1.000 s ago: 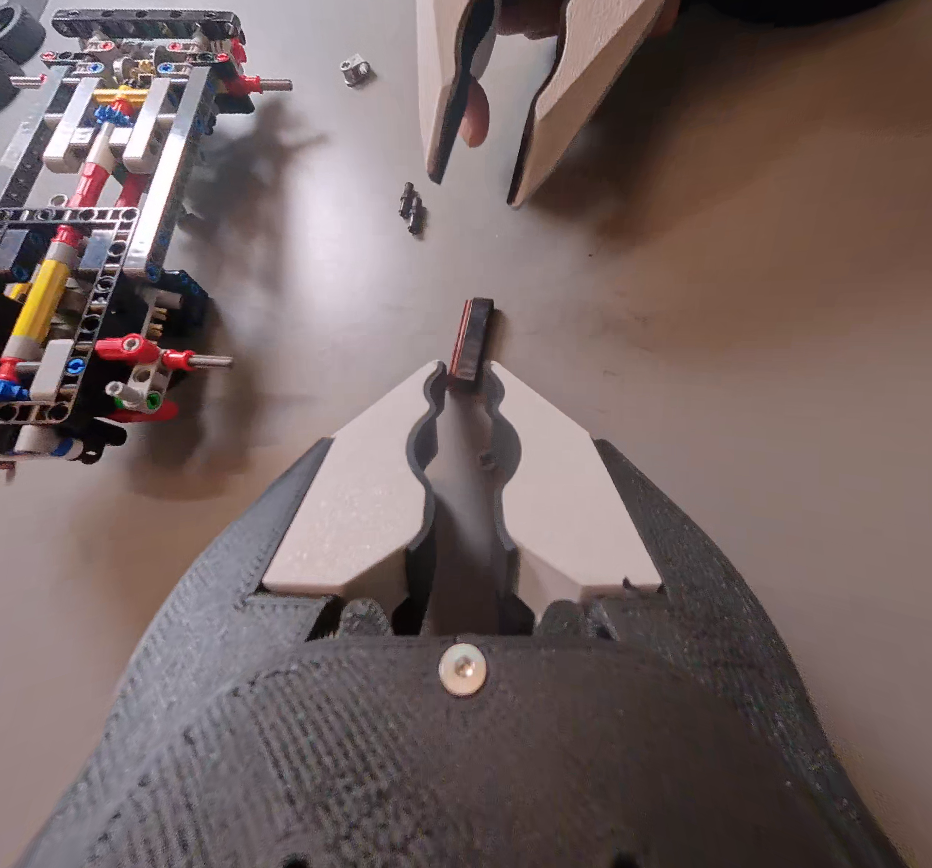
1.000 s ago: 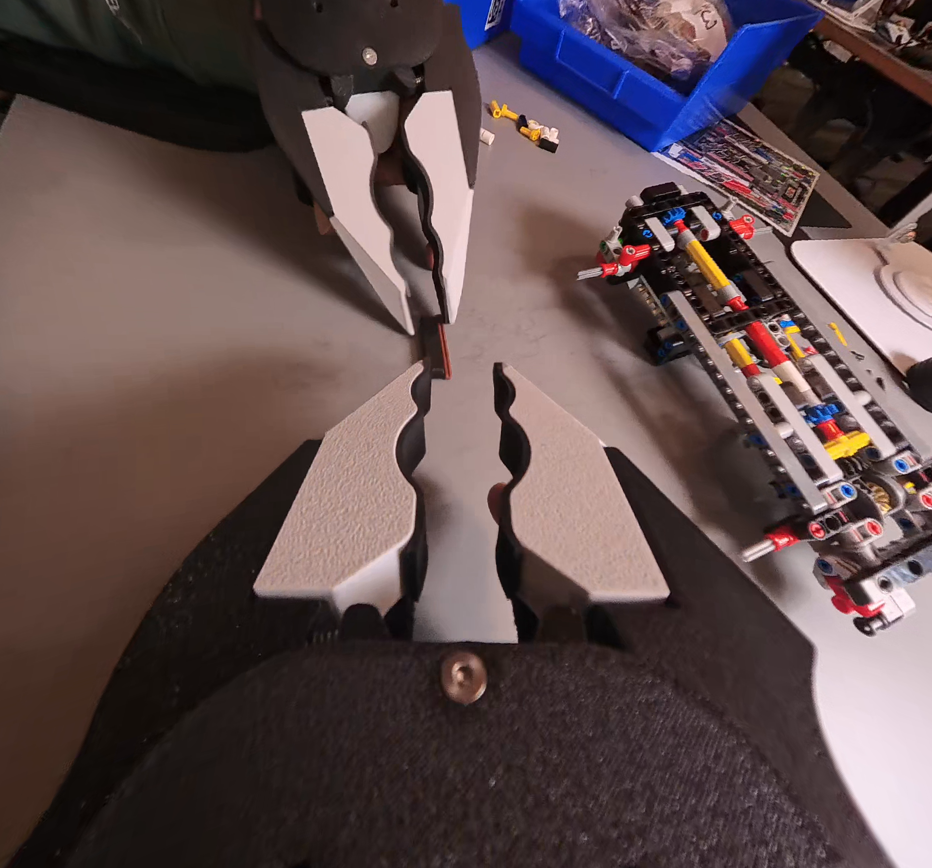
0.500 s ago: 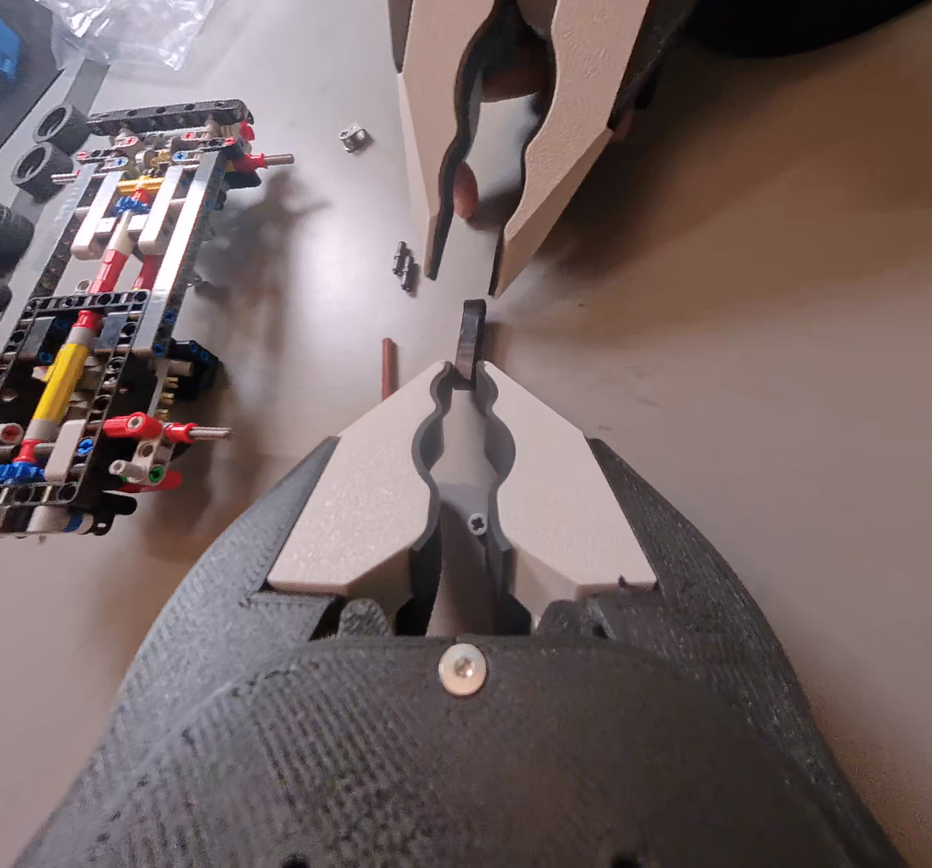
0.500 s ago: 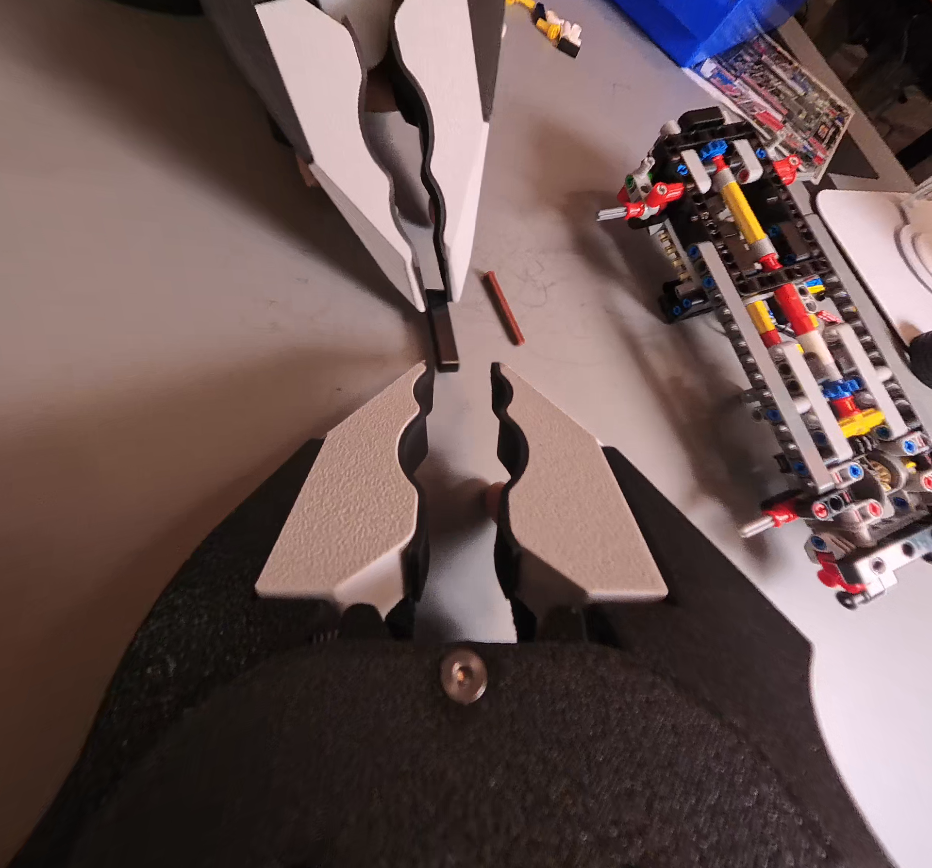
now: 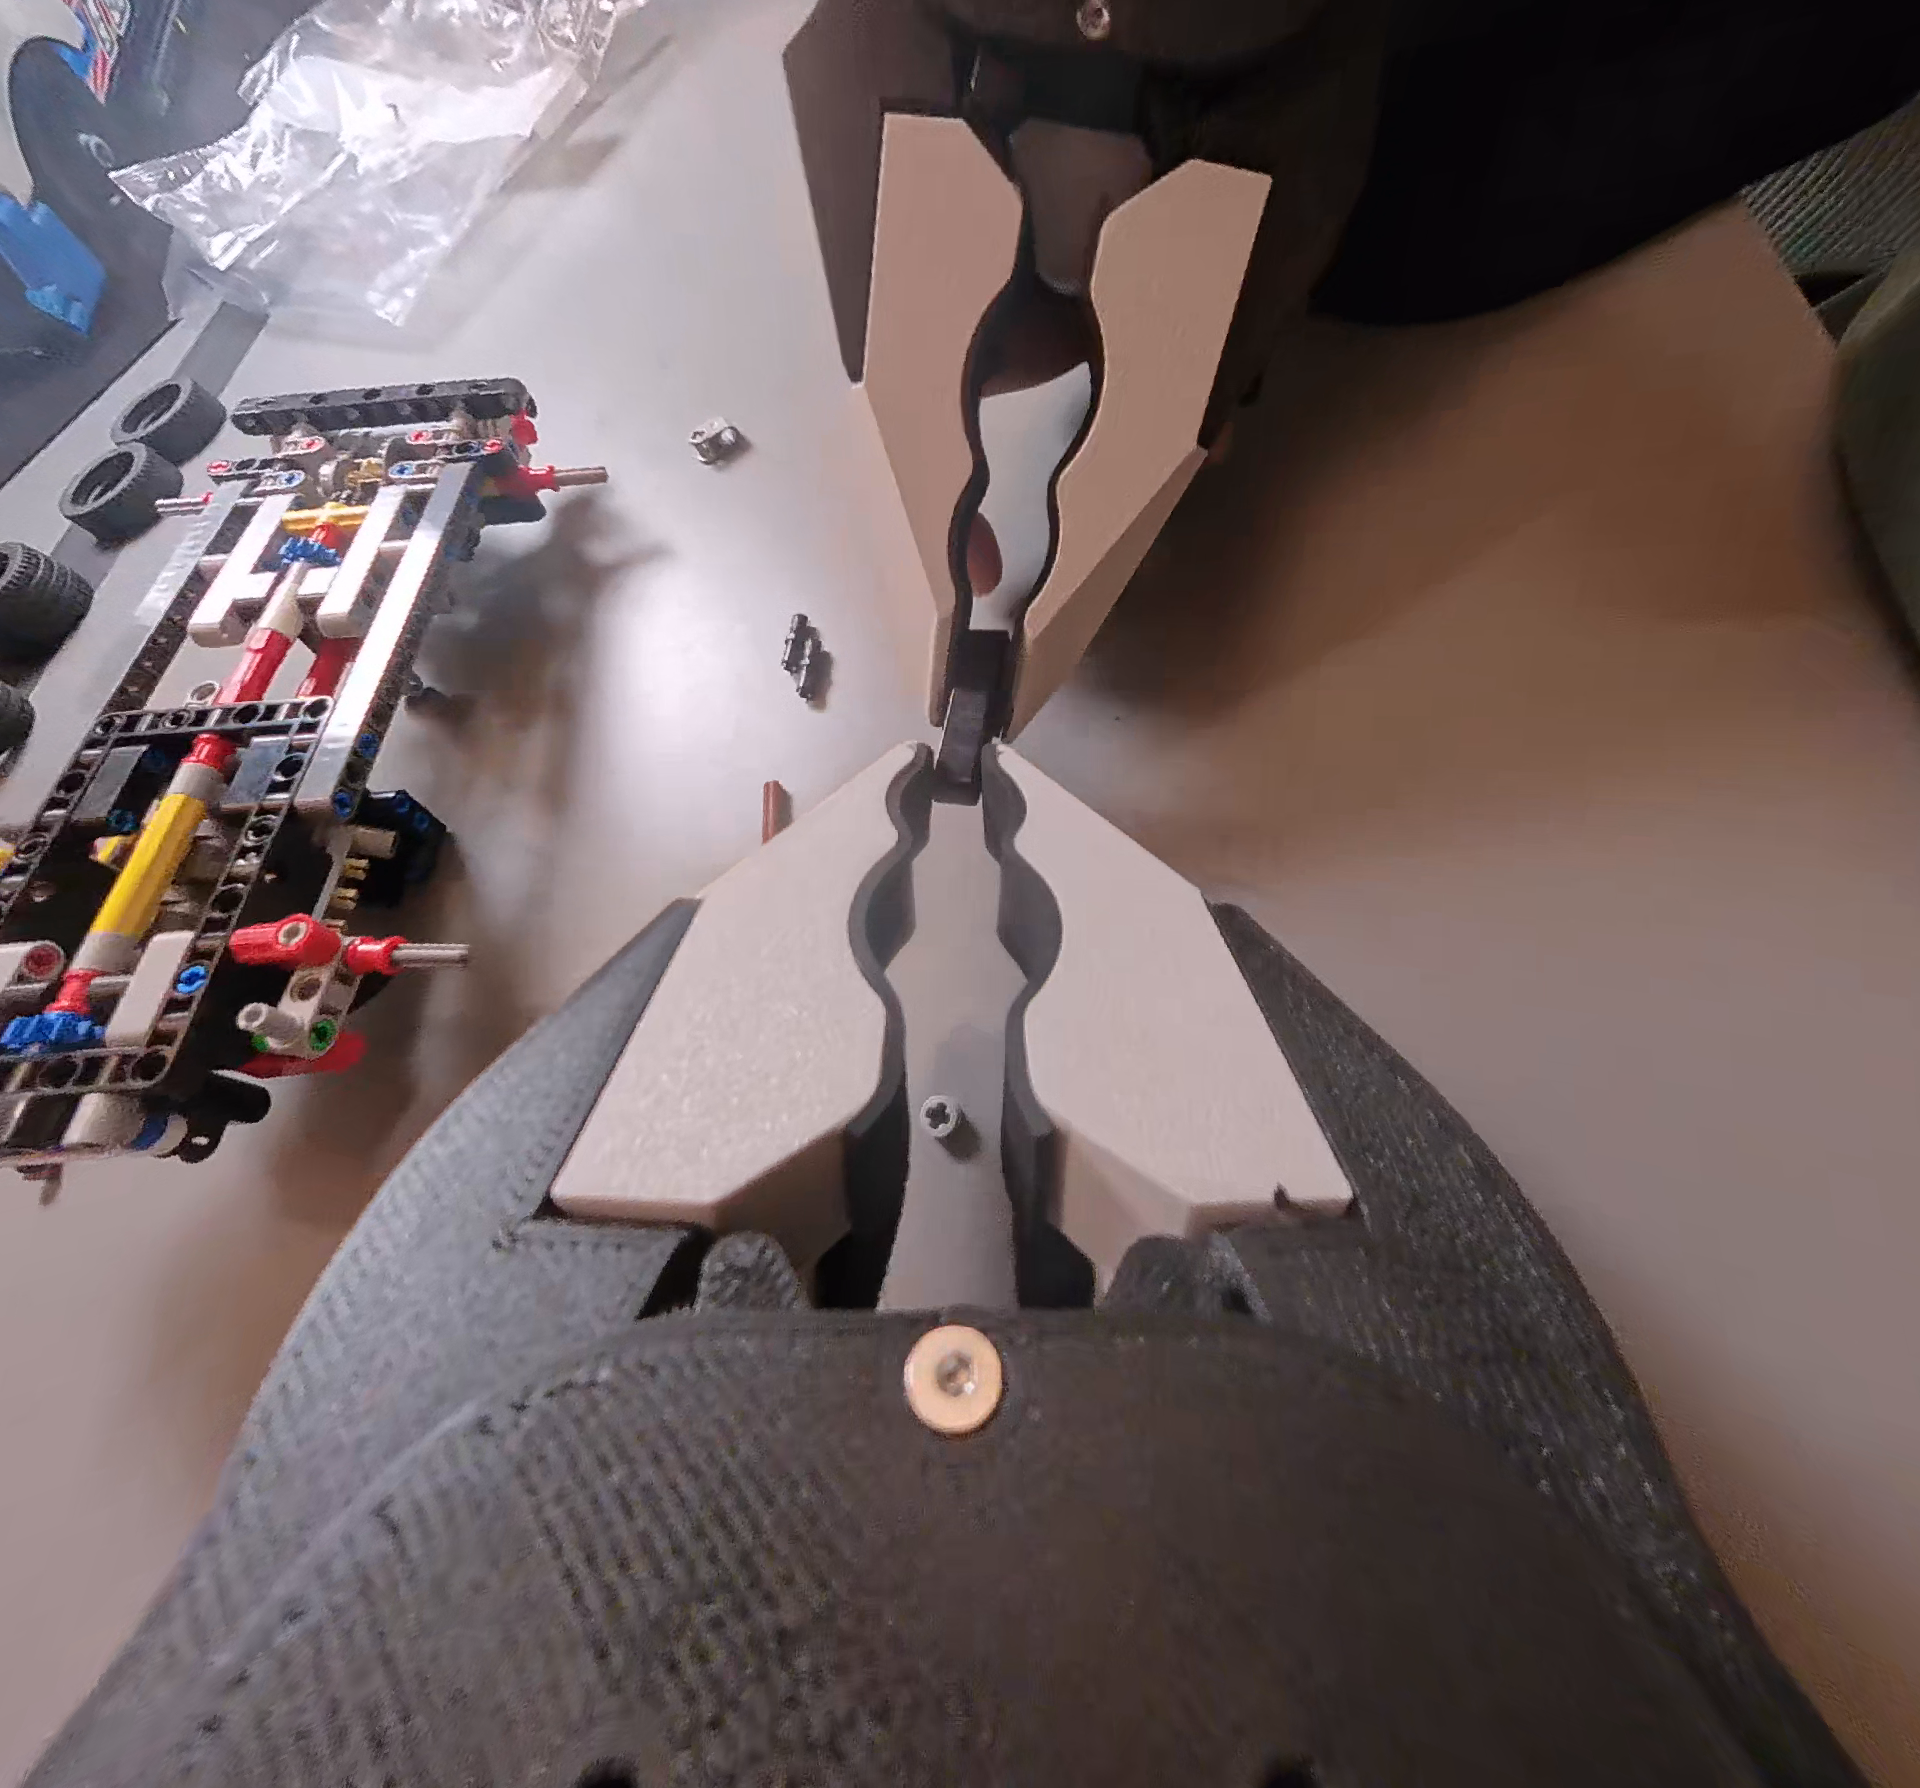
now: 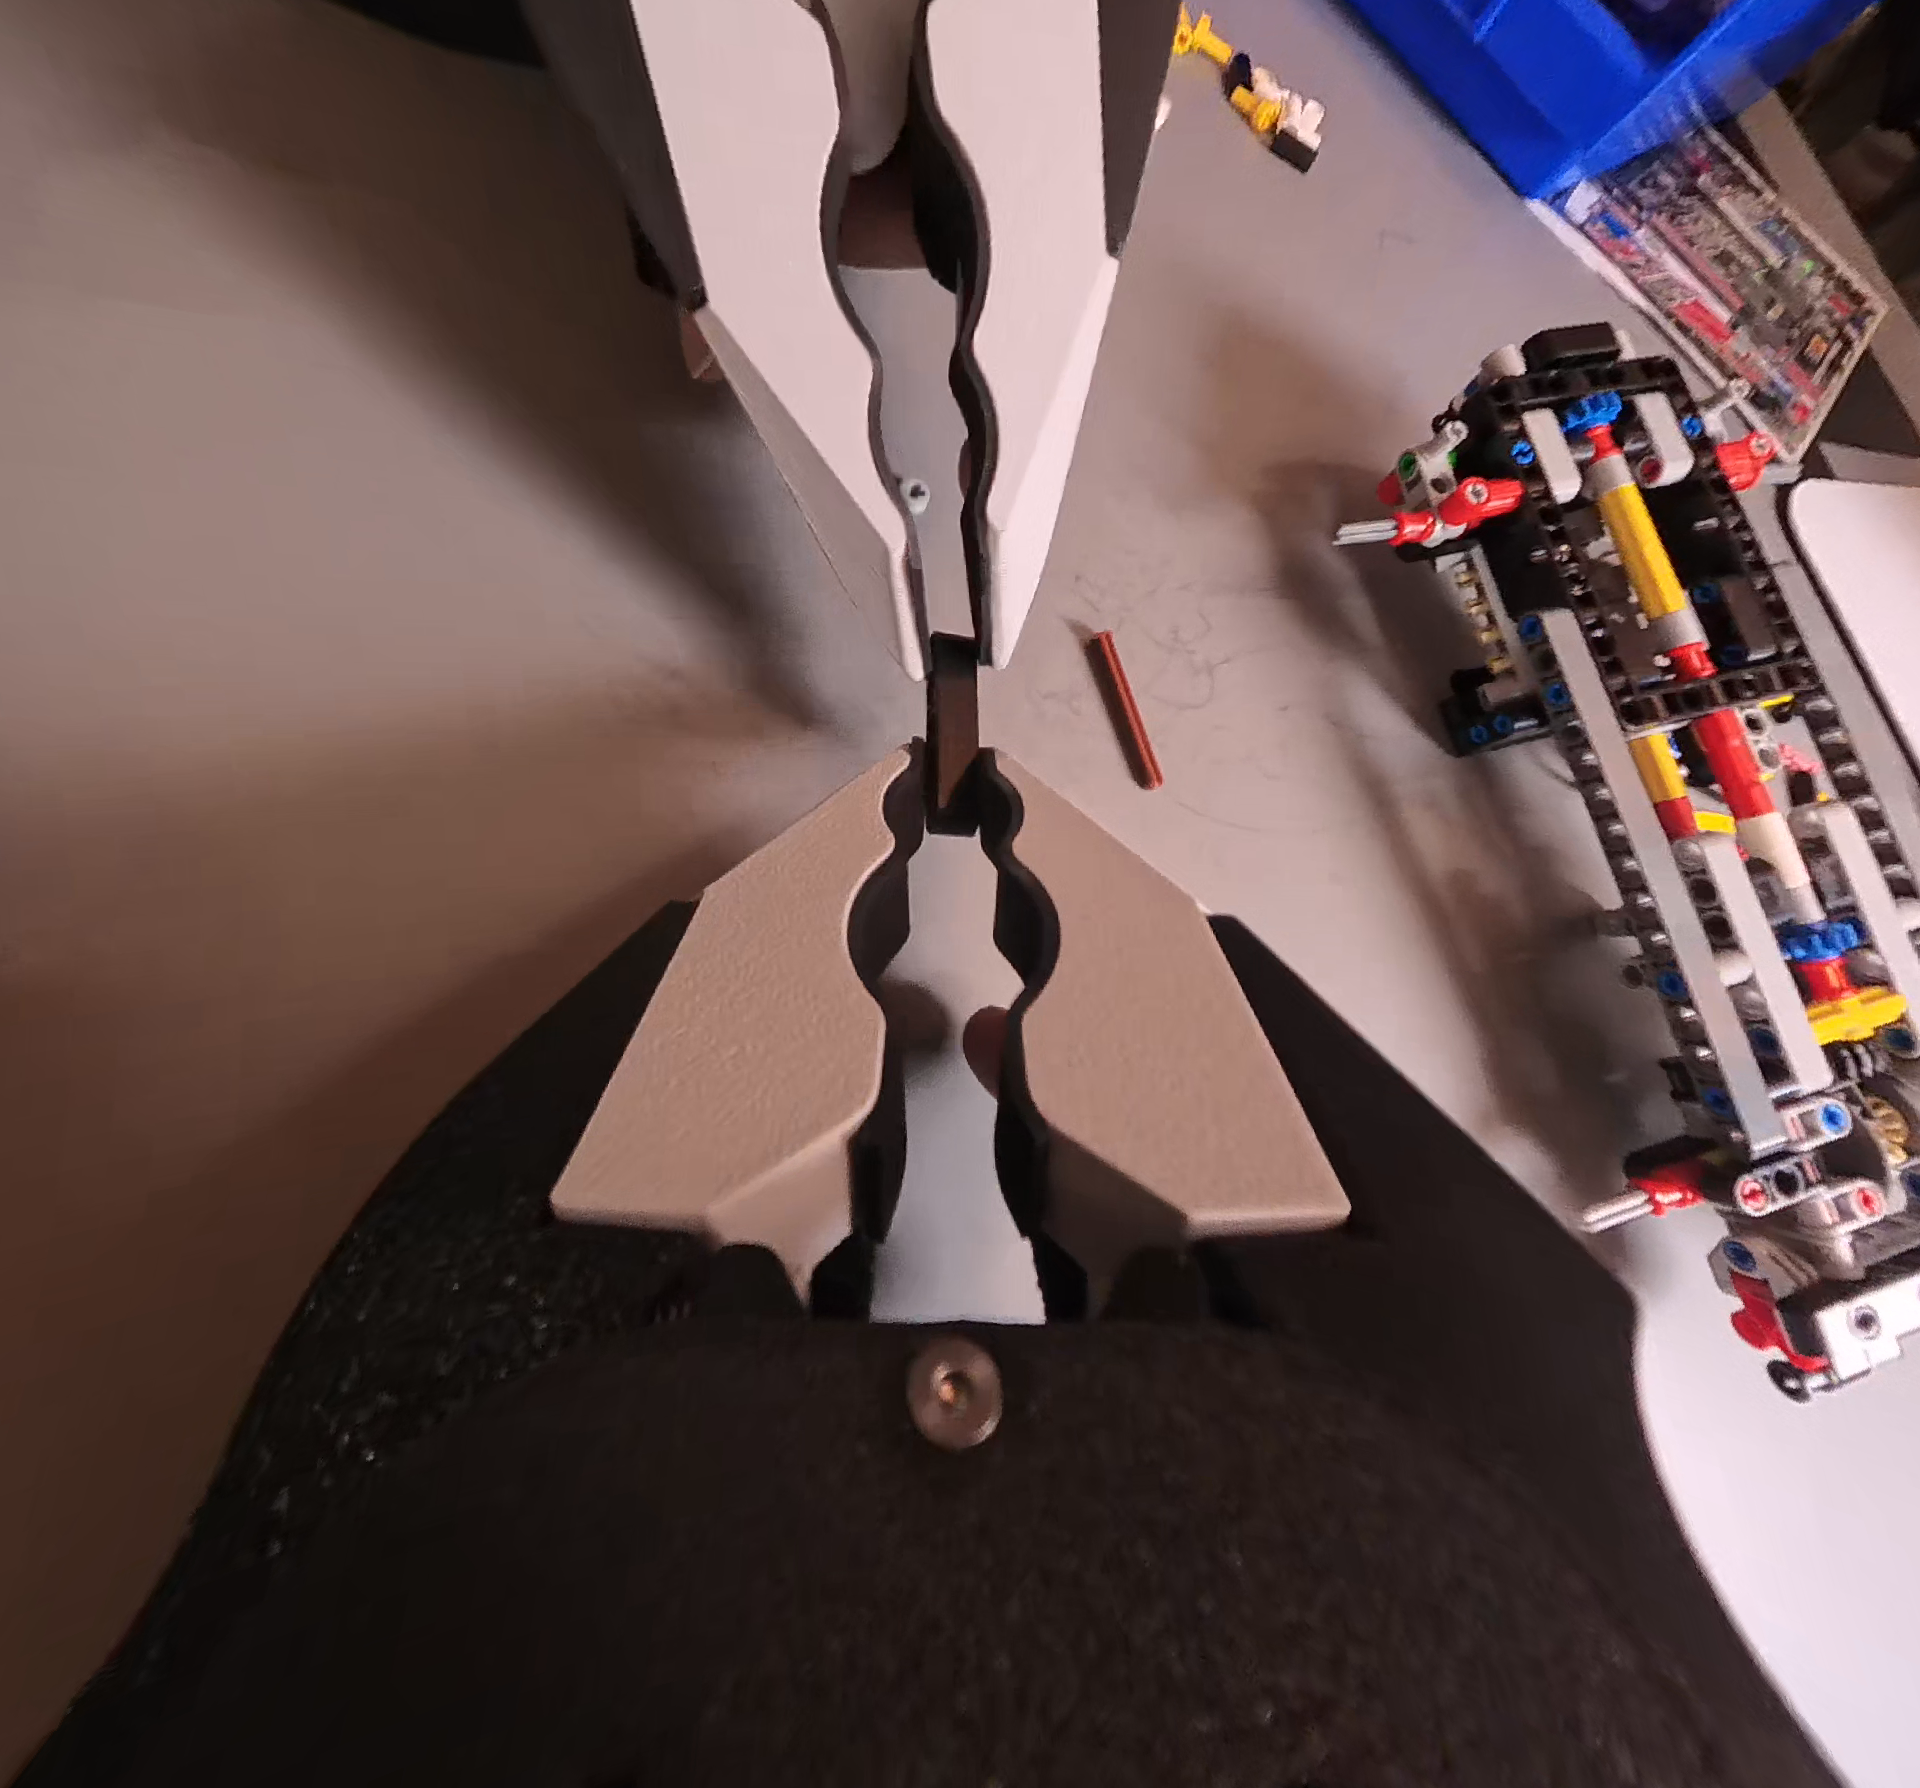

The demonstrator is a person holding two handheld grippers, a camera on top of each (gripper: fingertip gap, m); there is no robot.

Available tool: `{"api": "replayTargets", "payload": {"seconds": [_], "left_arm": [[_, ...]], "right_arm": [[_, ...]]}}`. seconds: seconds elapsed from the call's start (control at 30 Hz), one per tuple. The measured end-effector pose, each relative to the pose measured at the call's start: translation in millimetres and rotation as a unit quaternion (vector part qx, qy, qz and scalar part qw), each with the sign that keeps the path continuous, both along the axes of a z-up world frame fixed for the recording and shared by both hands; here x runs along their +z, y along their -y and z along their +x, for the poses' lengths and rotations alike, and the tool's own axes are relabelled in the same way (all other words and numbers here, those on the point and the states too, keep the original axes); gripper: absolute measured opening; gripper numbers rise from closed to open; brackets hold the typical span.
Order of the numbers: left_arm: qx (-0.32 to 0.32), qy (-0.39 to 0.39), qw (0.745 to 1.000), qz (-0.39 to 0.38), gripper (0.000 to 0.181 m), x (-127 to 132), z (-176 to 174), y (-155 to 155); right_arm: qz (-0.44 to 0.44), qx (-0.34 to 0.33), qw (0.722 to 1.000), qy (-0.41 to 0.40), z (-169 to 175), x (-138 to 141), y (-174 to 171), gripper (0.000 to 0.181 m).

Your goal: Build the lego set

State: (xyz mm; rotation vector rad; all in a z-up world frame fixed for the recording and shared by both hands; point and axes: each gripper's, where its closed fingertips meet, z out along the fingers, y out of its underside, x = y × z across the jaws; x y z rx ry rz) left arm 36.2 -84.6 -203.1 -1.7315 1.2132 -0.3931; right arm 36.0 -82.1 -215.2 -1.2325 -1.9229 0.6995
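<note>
Since half a second ago my right claw (image 5: 975, 689) has closed the gap and now pinches the far end of the small black beam (image 5: 961, 736) that my left claw (image 5: 951, 770) was already holding, so both claws grip it tip to tip above the worktop (image 5: 1455, 751).

In the left wrist view, my left claw is pressed onto the near end of the black beam. The right claw comes in from the top, its tips clamped on the other end. A reddish-brown axle (image 5: 772, 806) lies on the worktop just left of my left claw's tip, partly hidden by it. Two small black pins (image 5: 805, 655) sit a little farther off, and a small grey connector (image 5: 718, 438) beyond them. The car chassis (image 5: 239, 762) lies at the left, with black tyres (image 5: 140, 450) and a crumpled clear bag (image 5: 405, 117) behind it.

In the right wrist view, my right claw (image 6: 951, 782) nips the black beam (image 6: 953, 715) at its near end, and the left claw (image 6: 951, 652) holds the far end. The reddish-brown axle (image 6: 1125, 708) lies just right of the beam, apart from it. The chassis (image 6: 1683, 803) is well to the right, with a blue bin (image 6: 1558, 3) and a printed booklet (image 6: 1725, 263) behind.
</note>
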Motion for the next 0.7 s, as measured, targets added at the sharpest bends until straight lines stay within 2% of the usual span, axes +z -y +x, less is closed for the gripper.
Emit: {"api": "replayTargets", "payload": {"seconds": [0.1, 0.2, 0.27, 0.4, 0.5, 0.6, 0.7], "left_arm": [[0.009, 0.041, 0.999, -0.015, 0.013, 7.6, -2.2, -0.9], [0.019, 0.116, 0.989, -0.085, 0.027, 15.4, -5.2, -0.1], [0.011, 0.183, 0.972, -0.149, 0.034, 23.9, -5.0, 4.1], [-0.01, 0.283, 0.931, -0.232, 0.029, 42.6, -2.8, 9.9], [-0.017, 0.294, 0.922, -0.253, 0.02, 42.3, 0.5, 12.8], [-0.026, 0.279, 0.927, -0.25, 0.009, 39.2, 4.9, 17.1], [-0.019, 0.26, 0.937, -0.23, 0.008, 36.6, 3.8, 15.4]], "right_arm": [[0.029, 0.004, 0.999, -0.034, -2.6, 7.9, -1.0, 0.005], [0.072, 0.023, 0.992, -0.099, -5.0, 25.7, 2.2, 0.005], [0.105, 0.033, 0.984, -0.142, -5.9, 39.7, 5.3, 0.005], [0.197, 0.04, 0.962, -0.187, -7.2, 54.8, 6.7, 0.005], [0.238, 0.05, 0.95, -0.196, -7.8, 56.7, 10.6, 0.005], [0.264, 0.054, 0.943, -0.194, -8.6, 54.8, 11.6, 0.004], [0.232, 0.049, 0.953, -0.19, -8.9, 52.1, 10.2, 0.004]]}}
